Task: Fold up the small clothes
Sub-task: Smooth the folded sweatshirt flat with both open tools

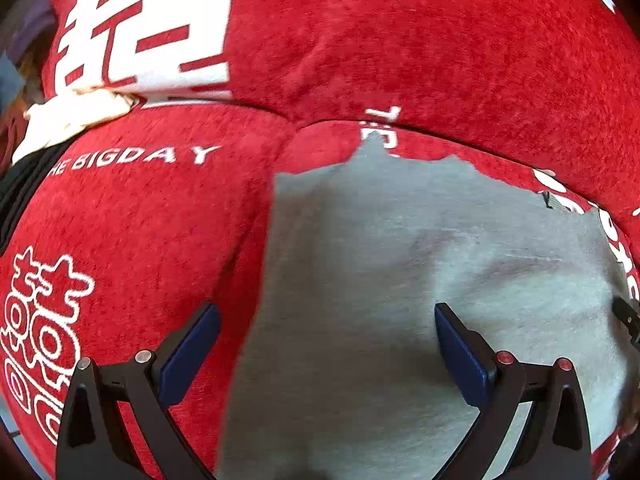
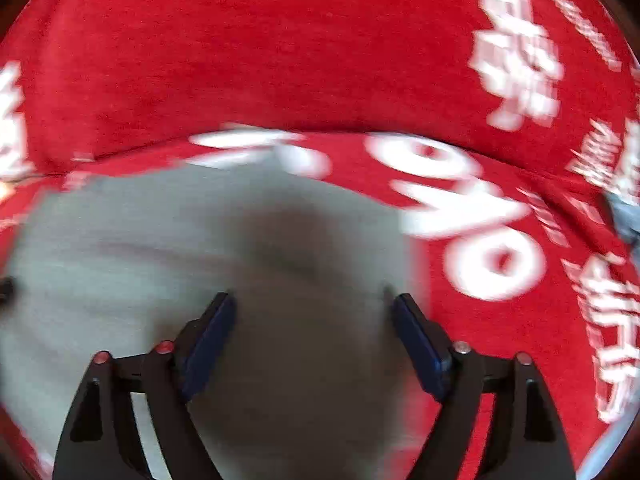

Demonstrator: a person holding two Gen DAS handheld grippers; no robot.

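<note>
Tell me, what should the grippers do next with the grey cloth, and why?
Probably lower both and pinch an edge. The left gripper and right gripper stand open over the grey cloth, holding nothing, and it lies flat on the red cover.

Garment [image 1: 420, 280]: plain light grey. Cover [image 1: 400, 40] beneath and around the garment: red plush, white characters and "THE BIGDAY" lettering. Tongs: black frames, dark blue pads [image 1: 192, 352].

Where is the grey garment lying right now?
The flat grey fabric garment lies on the red plush cover with white lettering, below both open grippers: its left edge shows in the left wrist view, its right edge in the right wrist view.
</note>
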